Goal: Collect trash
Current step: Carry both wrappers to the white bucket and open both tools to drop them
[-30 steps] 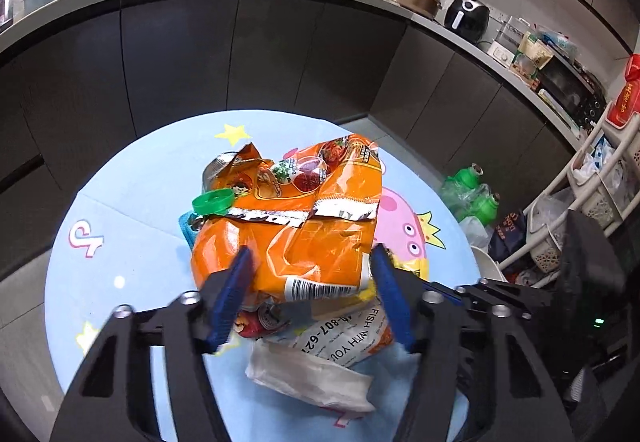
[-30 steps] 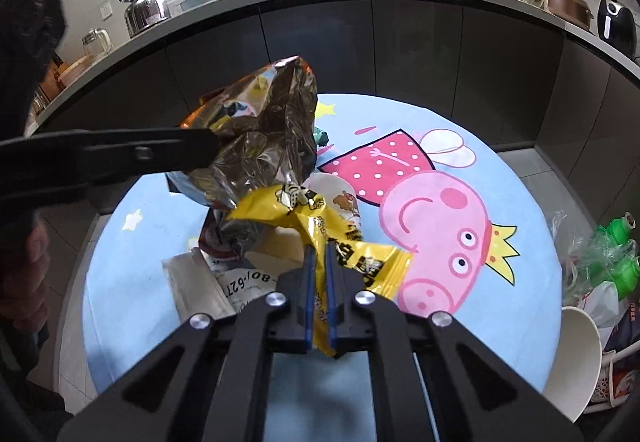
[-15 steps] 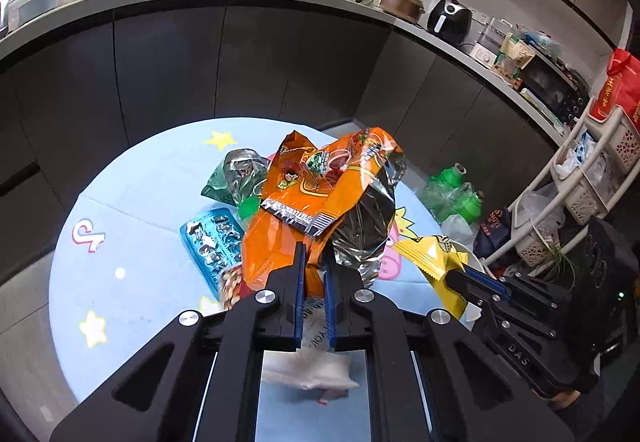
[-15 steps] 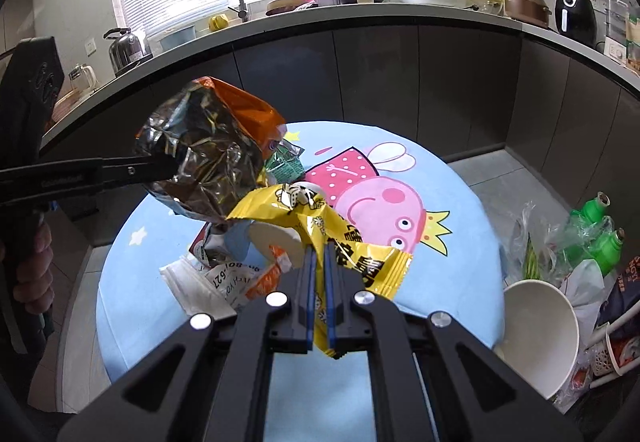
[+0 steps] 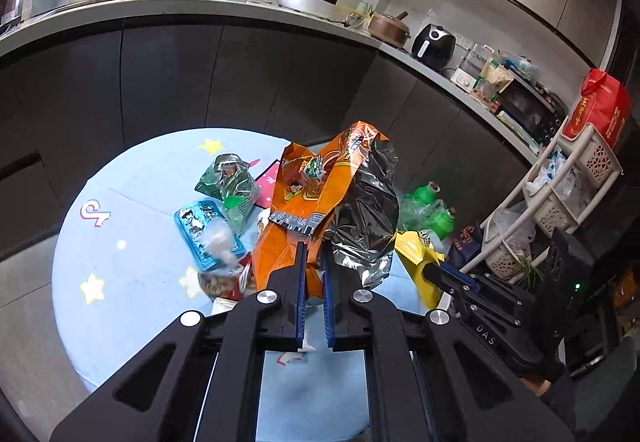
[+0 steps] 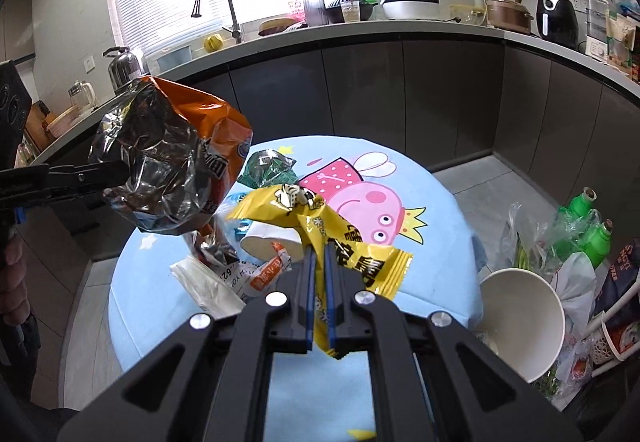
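Left gripper (image 5: pixel 313 262) clamped on orange chip bag (image 5: pixel 316 198), bag held up above round table (image 5: pixel 132 282), foil lining showing; right gripper (image 6: pixel 318 262) clamped on yellow wrapper (image 6: pixel 320 218), also clear of table; below on blue cartoon cloth: green wrapper (image 5: pixel 230 182), blue tray (image 5: pixel 208 238), paper cup (image 6: pixel 272 240); white bowl (image 6: pixel 520 306) beside table edge, at right.

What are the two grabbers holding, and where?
Left hand-held gripper pinches the orange chip bag at its lower edge; right hand-held gripper pinches the yellow wrapper mid-length.
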`<action>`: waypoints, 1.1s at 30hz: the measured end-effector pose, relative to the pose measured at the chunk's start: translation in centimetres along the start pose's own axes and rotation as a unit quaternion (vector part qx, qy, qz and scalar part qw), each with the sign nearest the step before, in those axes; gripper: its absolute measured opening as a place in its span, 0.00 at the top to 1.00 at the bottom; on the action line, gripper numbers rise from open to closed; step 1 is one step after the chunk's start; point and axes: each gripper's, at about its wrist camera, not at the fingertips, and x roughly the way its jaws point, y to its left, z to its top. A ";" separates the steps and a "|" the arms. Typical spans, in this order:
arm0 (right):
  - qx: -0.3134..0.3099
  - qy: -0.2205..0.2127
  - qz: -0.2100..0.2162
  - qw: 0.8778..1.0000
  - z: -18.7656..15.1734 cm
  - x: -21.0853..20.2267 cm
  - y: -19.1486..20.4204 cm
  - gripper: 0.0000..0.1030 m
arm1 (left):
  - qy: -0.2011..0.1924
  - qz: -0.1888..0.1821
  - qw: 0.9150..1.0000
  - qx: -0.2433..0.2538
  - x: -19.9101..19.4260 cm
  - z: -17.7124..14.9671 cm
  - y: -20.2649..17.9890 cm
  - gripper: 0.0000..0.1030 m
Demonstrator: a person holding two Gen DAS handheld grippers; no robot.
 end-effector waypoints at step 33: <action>0.140 -0.052 -0.133 0.980 -5.1 -9.1 -13.9 0.94 | 0.059 -0.131 0.982 0.120 8.9 1.9 -16.6 0.94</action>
